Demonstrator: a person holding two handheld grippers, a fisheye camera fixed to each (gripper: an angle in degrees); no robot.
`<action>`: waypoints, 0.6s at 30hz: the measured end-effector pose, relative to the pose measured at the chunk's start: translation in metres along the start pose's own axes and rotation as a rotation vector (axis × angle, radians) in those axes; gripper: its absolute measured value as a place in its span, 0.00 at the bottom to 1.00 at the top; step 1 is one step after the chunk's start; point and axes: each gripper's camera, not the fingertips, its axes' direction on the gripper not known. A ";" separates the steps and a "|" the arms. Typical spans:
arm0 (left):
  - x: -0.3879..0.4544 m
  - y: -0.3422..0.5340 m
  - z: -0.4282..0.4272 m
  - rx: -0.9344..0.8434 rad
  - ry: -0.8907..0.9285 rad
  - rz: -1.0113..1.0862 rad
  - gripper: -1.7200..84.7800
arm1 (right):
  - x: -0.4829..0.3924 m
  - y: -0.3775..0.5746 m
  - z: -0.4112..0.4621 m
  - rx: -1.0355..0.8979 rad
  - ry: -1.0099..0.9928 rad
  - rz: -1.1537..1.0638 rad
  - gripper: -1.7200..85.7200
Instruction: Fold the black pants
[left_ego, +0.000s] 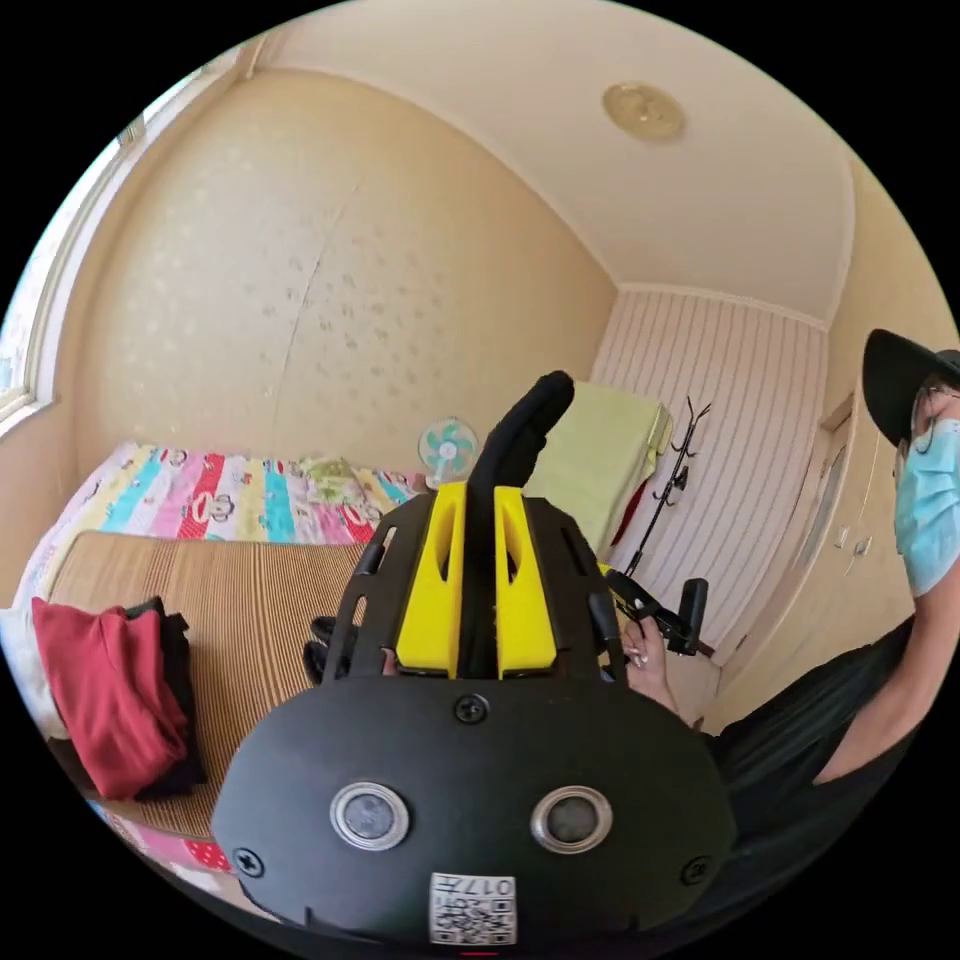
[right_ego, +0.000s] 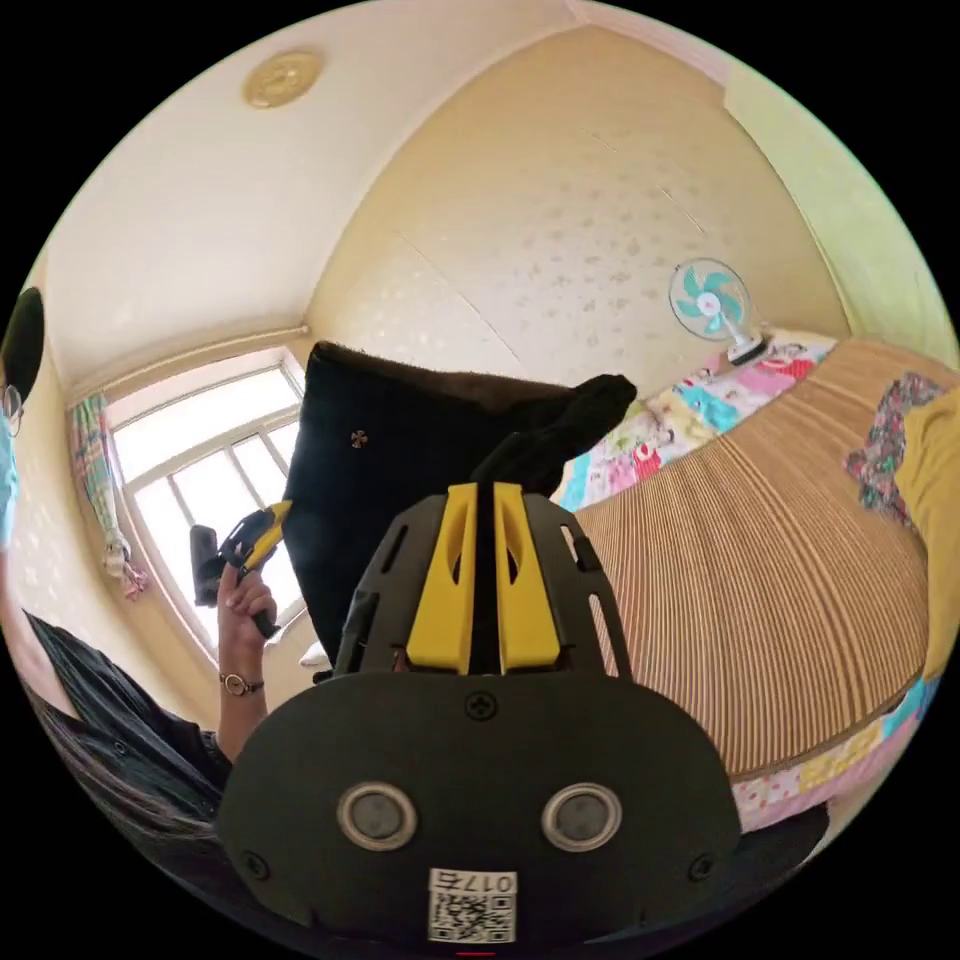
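Observation:
The black pants (right_ego: 400, 470) hang in the air as a wide dark panel, held up above the bed between both grippers. In the right gripper view my right gripper (right_ego: 483, 490) has its yellow jaws shut on an edge of the pants, and a bunch of cloth pokes out past the tips. My left gripper (right_ego: 250, 545) shows there too, in a hand at the panel's far corner. In the left gripper view my left gripper (left_ego: 478, 490) is shut on a black fold of the pants (left_ego: 515, 440) that sticks up. The right gripper (left_ego: 660, 610) sits beyond it, in a hand.
A bed with a striped brown mat (right_ego: 760, 560) lies below, with a colourful cartoon sheet (left_ego: 220, 495) at its head. Folded red and black clothes (left_ego: 115, 690) rest on the mat. A small fan (right_ego: 710, 300), a floral cloth (right_ego: 890, 420) and a window (right_ego: 210, 480) are around; a person (left_ego: 900, 620) stands close.

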 end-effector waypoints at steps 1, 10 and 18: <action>0.009 -0.012 -0.043 0.118 -0.025 0.037 0.08 | -0.017 -0.011 -0.011 0.039 0.005 -0.053 0.06; -0.092 -0.204 -0.007 0.163 -0.203 -0.090 0.07 | -0.103 -0.233 0.078 0.146 0.224 -0.314 0.08; -0.256 -0.105 0.104 -0.271 -0.205 -0.311 0.15 | 0.038 -0.207 0.260 -0.559 0.482 -0.248 0.14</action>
